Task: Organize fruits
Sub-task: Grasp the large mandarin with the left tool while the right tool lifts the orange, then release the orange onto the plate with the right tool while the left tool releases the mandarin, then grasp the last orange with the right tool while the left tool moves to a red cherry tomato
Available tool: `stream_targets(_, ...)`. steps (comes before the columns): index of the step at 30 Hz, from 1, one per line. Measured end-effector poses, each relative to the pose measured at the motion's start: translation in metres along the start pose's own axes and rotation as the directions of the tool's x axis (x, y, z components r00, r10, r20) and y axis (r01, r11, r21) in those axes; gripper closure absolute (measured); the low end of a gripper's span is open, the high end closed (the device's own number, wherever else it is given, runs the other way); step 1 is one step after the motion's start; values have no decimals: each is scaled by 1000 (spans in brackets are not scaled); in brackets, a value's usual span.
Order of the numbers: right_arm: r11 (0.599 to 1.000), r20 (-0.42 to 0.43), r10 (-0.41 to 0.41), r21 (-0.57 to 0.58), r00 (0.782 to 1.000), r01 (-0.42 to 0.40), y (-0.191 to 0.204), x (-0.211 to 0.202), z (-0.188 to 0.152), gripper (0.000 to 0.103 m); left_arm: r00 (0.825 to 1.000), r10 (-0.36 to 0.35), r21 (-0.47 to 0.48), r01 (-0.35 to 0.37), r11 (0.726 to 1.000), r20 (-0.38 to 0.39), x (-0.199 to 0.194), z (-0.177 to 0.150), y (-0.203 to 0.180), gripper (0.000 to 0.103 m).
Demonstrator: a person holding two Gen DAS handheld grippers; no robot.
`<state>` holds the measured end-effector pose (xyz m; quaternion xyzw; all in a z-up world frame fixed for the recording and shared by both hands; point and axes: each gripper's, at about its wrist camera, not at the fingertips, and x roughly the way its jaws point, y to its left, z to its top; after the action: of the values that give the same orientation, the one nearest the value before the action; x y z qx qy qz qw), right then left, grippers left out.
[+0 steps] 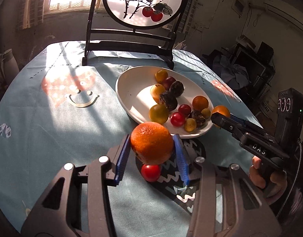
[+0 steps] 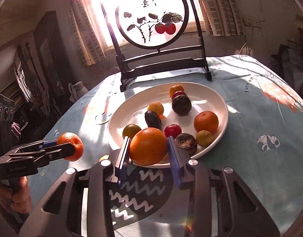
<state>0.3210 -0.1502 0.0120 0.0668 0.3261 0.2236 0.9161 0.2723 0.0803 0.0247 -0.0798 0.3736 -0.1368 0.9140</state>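
left gripper (image 1: 152,154) fingers clamped on an orange, right gripper (image 2: 149,154) likewise

Gripped an orange (image 1: 151,142) between the blue pads of the left gripper (image 1: 152,158) at lower centre, above a red tomato (image 1: 150,172) on the tablecloth (image 1: 52,122), with the fruit-filled white plate (image 1: 127,86) right of centre.

Glossy white ceramic plate (image 2: 220,102); matt printed cloth tablecloth (image 1: 42,122); dimpled orange (image 1: 151,143).
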Motion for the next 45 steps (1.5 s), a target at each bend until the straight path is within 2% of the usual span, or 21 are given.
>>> stream_targets(4,997,40,-70,13,997,70,-20,16,14,65,999,45,20,-46,999,18,28,31,-8,58)
stream_targets(8,997,41,-64,36,997,63,-33,31,24,65,997,76,1,-76,997,-6,64,50,-5,58)
stream_targets(15,998,32,-59,-6,998,59,-32,55,35,65,988,151,9,-151,988,-36,101,64,0,58)
stream_targets(16,998,31,-70,-6,997,70,-33,57,35,60,986,165,3,-165,986,-38,103,65,1,56)
stream_targets(17,996,38,-83,-2,996,84,-33,56,36,48,984,176,-4,-176,984,-40,102,65,2,48)
stream_targets(18,996,48,-90,7,995,89,-34,54,36,43,979,199,-11,-200,980,-34,99,64,3,17)
stream_targets(19,996,61,-91,18,994,90,-35,48,35,38,973,233,-17,-233,972,-3,91,63,3,6)
stream_targets(21,997,89,-73,34,993,70,-33,35,36,38,965,254,-22,-253,967,59,71,59,2,6)
stream_targets(23,998,97,-43,41,994,39,-29,25,38,38,962,264,-29,-263,964,71,56,55,2,6)
stream_targets(30,995,55,79,55,995,-82,3,4,21,38,927,354,-69,-348,935,126,17,22,6,3)
stream_targets(33,993,27,107,39,994,-108,20,1,10,38,921,370,-58,-366,929,120,15,9,7,2)
stream_targets(38,983,-47,181,35,982,-179,42,5,-6,38,898,427,-45,-424,904,108,12,-1,12,2)
stream_targets(41,977,-93,212,37,973,-209,52,12,-13,37,900,428,-76,-422,903,85,9,-2,21,2)
stream_targets(45,973,-163,231,60,959,-224,57,25,-20,37,882,466,-149,-453,879,69,1,-3,39,2)
